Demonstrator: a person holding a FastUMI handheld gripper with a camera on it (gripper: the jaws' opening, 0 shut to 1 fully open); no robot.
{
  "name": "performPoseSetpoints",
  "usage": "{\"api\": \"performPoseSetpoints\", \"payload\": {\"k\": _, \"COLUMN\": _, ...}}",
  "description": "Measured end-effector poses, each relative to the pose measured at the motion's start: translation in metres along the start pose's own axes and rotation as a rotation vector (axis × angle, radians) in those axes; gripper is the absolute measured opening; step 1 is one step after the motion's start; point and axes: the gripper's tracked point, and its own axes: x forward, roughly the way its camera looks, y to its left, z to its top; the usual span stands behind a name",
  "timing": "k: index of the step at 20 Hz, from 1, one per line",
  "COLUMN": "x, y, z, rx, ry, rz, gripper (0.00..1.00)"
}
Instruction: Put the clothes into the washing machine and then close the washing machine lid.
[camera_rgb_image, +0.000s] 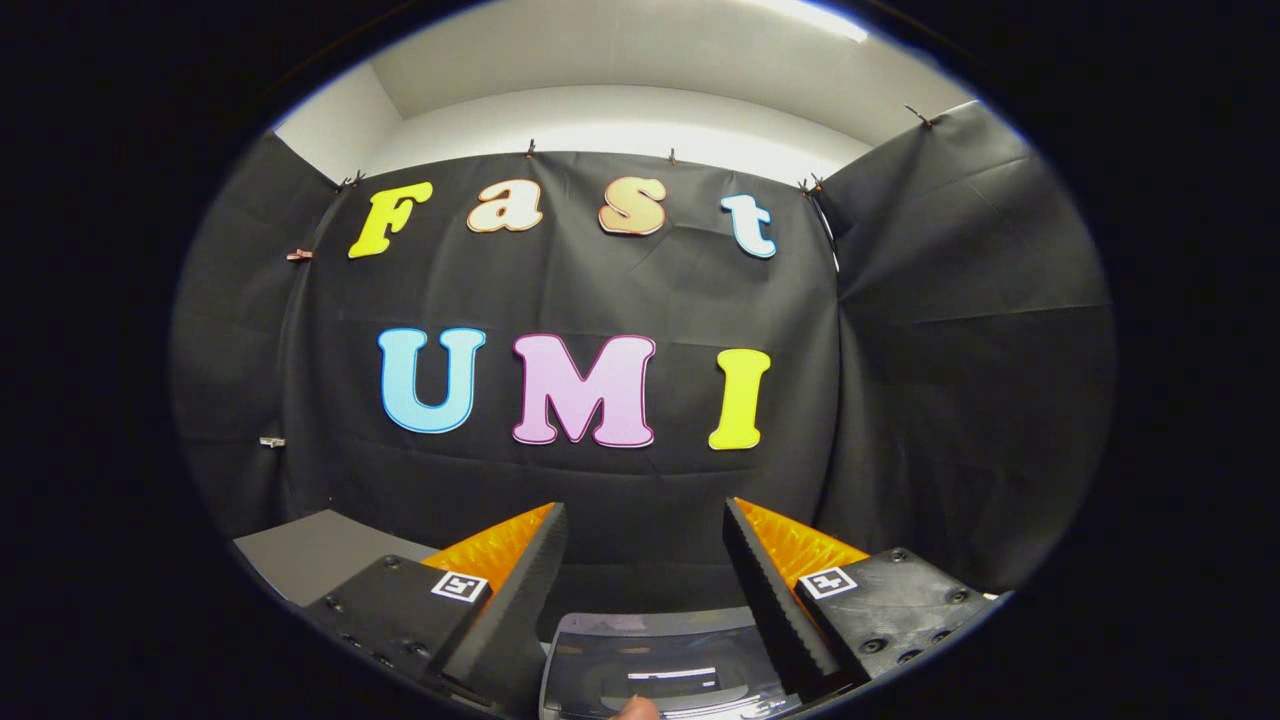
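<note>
Gripper (645, 545) is held high with fingers spread apart, nothing between them. Washing machine lid (660, 665) lies low at 6 o'clock between the fingers. I see no clothes, so a blind descent may strike the lid.

The washer lid (665, 665), clear smoky plastic with glossy glare streaks, lies flat and closed, low between the spread fingers of the gripper (645, 525), extending just ahead of them.

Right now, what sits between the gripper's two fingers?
In the gripper view, the open gripper holds nothing; low between its fingers lies the washing machine's clear lid, with a fingertip at its near edge.
</note>
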Motion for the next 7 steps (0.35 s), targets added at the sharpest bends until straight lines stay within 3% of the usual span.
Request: {"api": "performPoseSetpoints", "payload": {"k": 7, "x": -0.0025, "y": -0.0014, "z": -0.0012, "rx": 0.009, "ry": 0.004, "rz": 0.008, "gripper": 0.97}}
